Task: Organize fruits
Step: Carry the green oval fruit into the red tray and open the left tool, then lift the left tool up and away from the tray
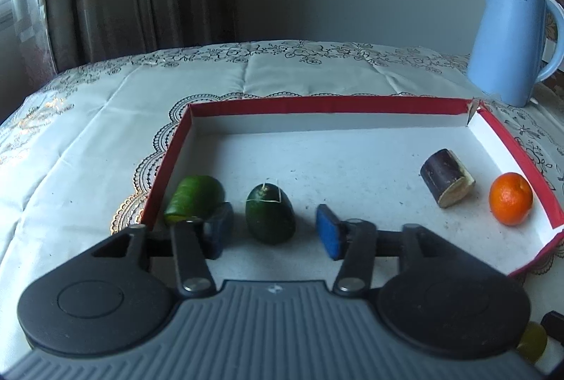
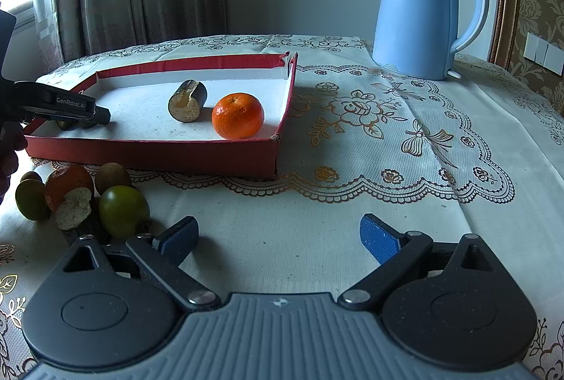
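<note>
Left gripper (image 1: 273, 230): jaws spread wide, holding nothing, low inside the red-walled tray (image 1: 317, 103) at its near left.
Dark green fruit (image 1: 270, 215): on the tray floor between the 2 blue pads, apart from both; oval, glossy, a pale thread across its top.
Light green fruit (image 1: 194, 198): just left of the left pad, beside the tray's left wall.
Purple cut piece (image 1: 446, 177): far right in the tray, pale cut face showing.
Orange (image 1: 510, 198): right of the purple piece, near the right wall.
Right gripper (image 2: 278, 240): jaws wide, empty, above the tablecloth (image 2: 387, 133) near the tray.
Loose fruit pile (image 2: 81, 200): outside the tray, left of the right gripper.
Kettle (image 2: 419, 13): blue, far right.
</note>
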`<state>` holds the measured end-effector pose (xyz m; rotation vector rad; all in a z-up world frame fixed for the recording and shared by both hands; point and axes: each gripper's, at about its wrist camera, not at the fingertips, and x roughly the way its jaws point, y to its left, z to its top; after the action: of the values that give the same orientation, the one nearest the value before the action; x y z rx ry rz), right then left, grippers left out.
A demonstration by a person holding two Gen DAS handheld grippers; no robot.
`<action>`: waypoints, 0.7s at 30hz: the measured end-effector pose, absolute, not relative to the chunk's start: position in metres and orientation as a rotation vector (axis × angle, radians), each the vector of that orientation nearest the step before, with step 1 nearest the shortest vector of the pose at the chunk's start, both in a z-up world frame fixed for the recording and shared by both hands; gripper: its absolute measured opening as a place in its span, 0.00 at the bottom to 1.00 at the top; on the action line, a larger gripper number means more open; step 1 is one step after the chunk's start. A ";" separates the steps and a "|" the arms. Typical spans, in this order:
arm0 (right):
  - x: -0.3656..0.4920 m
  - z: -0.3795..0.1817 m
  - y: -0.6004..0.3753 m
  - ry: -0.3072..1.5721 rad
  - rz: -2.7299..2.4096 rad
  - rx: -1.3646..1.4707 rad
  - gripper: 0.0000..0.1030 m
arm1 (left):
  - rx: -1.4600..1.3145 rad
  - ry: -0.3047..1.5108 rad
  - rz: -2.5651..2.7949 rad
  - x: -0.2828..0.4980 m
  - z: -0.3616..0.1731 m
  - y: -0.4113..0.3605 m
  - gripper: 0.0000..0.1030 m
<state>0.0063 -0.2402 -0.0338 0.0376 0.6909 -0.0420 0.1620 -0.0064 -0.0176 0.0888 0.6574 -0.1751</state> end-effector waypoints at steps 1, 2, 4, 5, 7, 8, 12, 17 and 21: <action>0.006 -0.034 -0.240 0.691 -0.042 0.038 0.96 | 0.095 0.650 -0.171 0.161 -0.017 -0.007 0.58; 0.006 -0.034 -0.240 0.691 -0.042 0.038 0.96 | 0.095 0.649 -0.175 0.160 -0.017 -0.007 0.59; 0.006 -0.034 -0.240 0.691 -0.042 0.038 0.96 | 0.086 0.653 -0.186 0.158 -0.015 -0.007 0.63; 0.007 -0.034 -0.240 0.692 -0.041 0.038 0.96 | 0.080 0.657 -0.188 0.157 -0.014 -0.006 0.63; 0.006 -0.034 -0.240 0.691 -0.041 0.037 0.96 | 0.068 0.661 -0.201 0.154 -0.011 -0.003 0.65; 0.006 -0.034 -0.240 0.692 -0.041 0.037 0.97 | 0.063 0.660 -0.204 0.150 -0.009 -0.002 0.67; 0.006 -0.034 -0.240 0.692 -0.041 0.037 0.97 | 0.072 0.599 -0.169 0.126 0.001 0.005 0.81; 0.006 -0.034 -0.240 0.692 -0.041 0.037 0.97 | 0.083 0.506 -0.115 0.085 0.016 0.024 0.88; 0.006 -0.034 -0.240 0.692 -0.041 0.036 0.97 | 0.029 0.507 -0.119 0.052 0.015 0.041 0.92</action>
<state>0.0062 -0.2400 -0.0340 0.0364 0.6918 -0.0412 0.0516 0.0409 0.0151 0.0292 0.5066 -0.1191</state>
